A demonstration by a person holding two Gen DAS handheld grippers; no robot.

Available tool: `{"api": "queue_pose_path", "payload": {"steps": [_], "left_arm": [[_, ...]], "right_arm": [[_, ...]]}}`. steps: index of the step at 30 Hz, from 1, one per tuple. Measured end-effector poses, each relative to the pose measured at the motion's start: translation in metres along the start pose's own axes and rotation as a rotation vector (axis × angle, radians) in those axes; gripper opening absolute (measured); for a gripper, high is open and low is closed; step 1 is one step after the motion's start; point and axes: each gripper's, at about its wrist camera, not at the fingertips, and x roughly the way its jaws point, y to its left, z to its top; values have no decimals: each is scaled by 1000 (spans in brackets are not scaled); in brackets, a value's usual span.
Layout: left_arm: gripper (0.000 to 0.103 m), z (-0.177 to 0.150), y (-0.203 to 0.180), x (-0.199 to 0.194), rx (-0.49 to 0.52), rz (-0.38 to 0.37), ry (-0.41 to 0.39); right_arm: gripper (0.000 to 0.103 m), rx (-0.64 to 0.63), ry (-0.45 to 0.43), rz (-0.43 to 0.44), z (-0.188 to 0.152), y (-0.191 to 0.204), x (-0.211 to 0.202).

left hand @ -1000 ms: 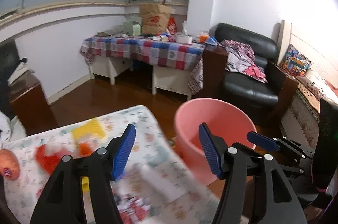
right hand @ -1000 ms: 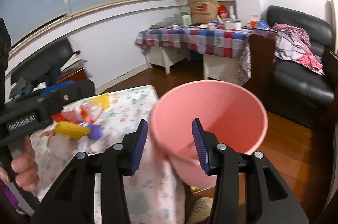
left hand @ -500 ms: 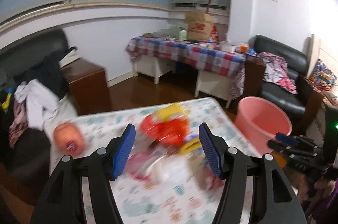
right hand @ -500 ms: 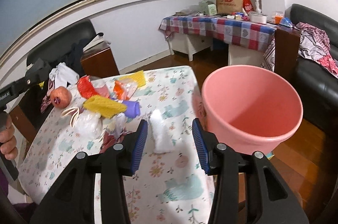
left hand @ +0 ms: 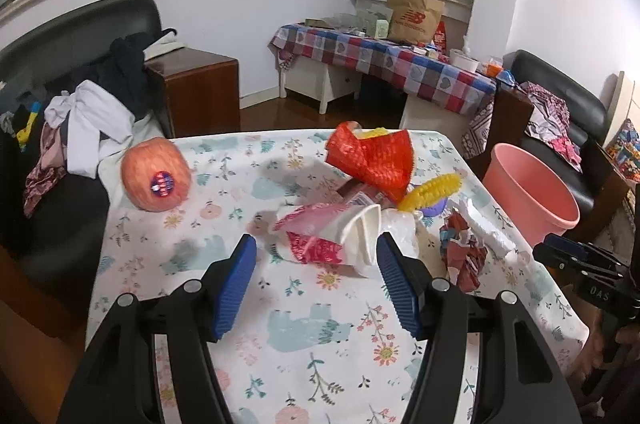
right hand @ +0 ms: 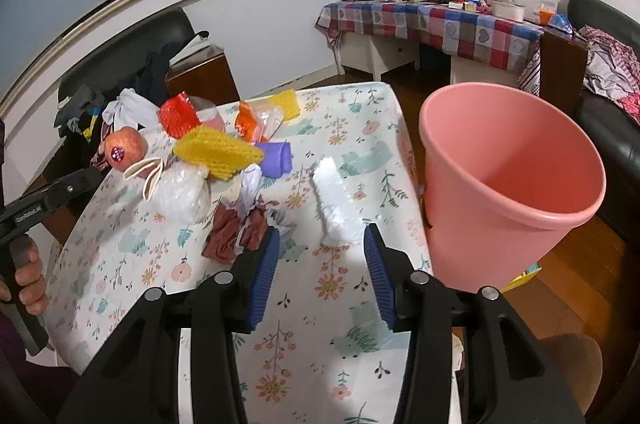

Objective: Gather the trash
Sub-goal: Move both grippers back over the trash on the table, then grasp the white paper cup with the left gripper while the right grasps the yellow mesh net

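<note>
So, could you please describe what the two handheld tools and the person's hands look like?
Both the left tool and the right tool have black angular plastic arms with silver pivot screws, each tipped with ribbed blue pads. Seen from the side, the left tool's black body carries small white lettering, too small to read fully. The left hand is bare-skinned; no cables show.

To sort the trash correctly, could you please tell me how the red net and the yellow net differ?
The red net is crumpled and stands up; the yellow net lies flatter and longer. The red net is nearer the apple, the yellow net nearer the bucket. Both are foam mesh fruit sleeves in the pile.
</note>
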Motion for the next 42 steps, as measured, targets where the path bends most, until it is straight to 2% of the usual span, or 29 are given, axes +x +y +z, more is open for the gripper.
{"api": "queue_pose_path", "payload": {"steps": [6,9,11,14,15,20,21,22,34,38,42], "left_arm": [[61,3,-18,17,64,1,-20],[52,2,-19,29,90,20,-27],[51,1,-19,38,105,32,-21],[38,-2,-17,48,127,44,-22],[31,-3,-17,50,133,43,-22],[21,-4,-10,48,129,29,-54],[12,-4,-7,46,122,24,-59],[9,-4,-4,44,113,17,-57],[8,-11,25,9,-6,-56,-84],[8,-13,32,4,-34,-67,-82],[8,-15,36,4,-64,-82,-68]], "right_arm": [[45,-4,19,4,-3,3,5],[45,-12,26,5,-3,5,6],[45,-18,29,5,-2,7,8],[45,-28,33,12,0,12,11],[45,-31,35,18,1,14,12],[45,-52,42,55,10,28,20],[45,-59,40,64,12,31,22],[45,-65,39,70,14,34,23],[45,-272,-6,118,50,84,52],[45,-365,-8,102,61,93,62],[45,-394,7,121,67,94,70]]}}
